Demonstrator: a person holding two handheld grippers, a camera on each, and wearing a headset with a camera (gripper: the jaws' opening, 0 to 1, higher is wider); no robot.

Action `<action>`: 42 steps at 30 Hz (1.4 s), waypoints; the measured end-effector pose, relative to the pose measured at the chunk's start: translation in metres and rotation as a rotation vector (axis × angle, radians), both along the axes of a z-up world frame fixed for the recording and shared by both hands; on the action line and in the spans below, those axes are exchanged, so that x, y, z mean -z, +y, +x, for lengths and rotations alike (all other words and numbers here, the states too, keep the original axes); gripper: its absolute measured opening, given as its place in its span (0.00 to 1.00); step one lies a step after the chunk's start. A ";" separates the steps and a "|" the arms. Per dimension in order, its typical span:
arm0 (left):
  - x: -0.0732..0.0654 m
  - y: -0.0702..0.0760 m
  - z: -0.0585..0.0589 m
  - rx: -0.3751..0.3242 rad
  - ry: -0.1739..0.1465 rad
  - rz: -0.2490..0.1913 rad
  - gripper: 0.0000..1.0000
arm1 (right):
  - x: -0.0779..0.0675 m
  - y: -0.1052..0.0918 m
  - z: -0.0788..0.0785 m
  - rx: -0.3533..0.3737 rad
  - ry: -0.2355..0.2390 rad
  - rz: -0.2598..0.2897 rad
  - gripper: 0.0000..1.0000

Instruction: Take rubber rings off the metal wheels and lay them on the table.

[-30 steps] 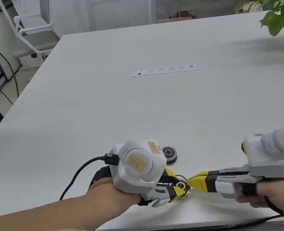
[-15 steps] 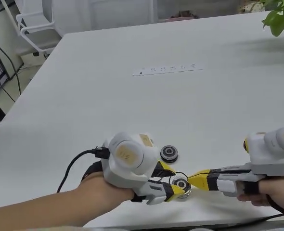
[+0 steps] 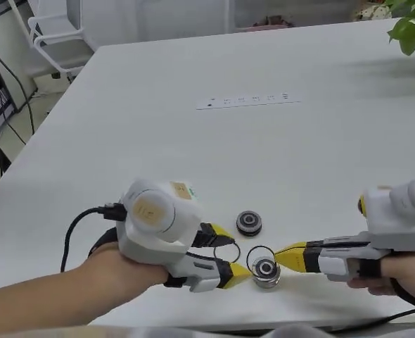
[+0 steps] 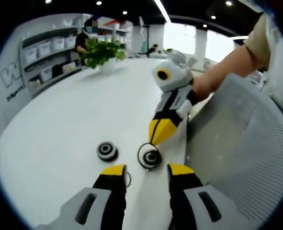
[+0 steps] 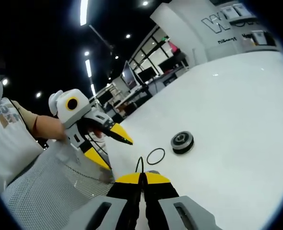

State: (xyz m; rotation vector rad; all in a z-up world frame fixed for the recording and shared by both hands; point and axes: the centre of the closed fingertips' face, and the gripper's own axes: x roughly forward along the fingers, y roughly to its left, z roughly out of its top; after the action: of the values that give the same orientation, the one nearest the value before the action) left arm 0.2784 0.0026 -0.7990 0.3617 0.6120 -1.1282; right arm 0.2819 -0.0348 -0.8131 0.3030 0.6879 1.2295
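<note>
Pulling back w/ jaws wide, left gripper (image 5: 117, 153) leaves ring (image 5: 155, 155) loose on table (image 3: 193, 155); right gripper (image 3: 278, 258), jaws closed, touches wheel (image 3: 265, 269), so 1 ring looks done.

White bodies, black mid-sections and yellow jaw tips are seen on the left gripper (image 3: 234, 252) and the right gripper (image 3: 278, 258). The table (image 3: 193, 155) is plain white. 1 metal wheel (image 3: 248, 222) is black with a silvery centre. The rubber ring (image 5: 138, 164) is black, the plant (image 3: 411, 28) green
</note>
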 end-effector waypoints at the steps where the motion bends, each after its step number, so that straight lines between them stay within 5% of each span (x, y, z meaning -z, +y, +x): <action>1: -0.002 0.002 0.000 -0.006 -0.001 -0.003 0.35 | -0.001 0.001 0.001 -0.003 -0.002 0.000 0.00; 12: -0.012 0.029 0.005 -0.063 -0.002 -0.008 0.42 | -0.013 0.016 0.014 -0.028 -0.027 -0.002 0.00; 25: -0.018 0.059 0.009 -0.129 -0.009 -0.005 0.47 | -0.011 0.036 0.024 -0.074 -0.025 -0.027 0.00; 42: -0.019 0.070 0.011 -0.168 -0.007 -0.013 0.47 | 0.009 0.049 0.038 -0.095 0.008 -0.069 0.00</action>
State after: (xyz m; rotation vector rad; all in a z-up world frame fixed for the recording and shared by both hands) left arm 0.2898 0.0730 -0.7802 0.2975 0.6173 -0.9697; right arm 0.3199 0.0137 -0.8216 0.2198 0.7568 1.2919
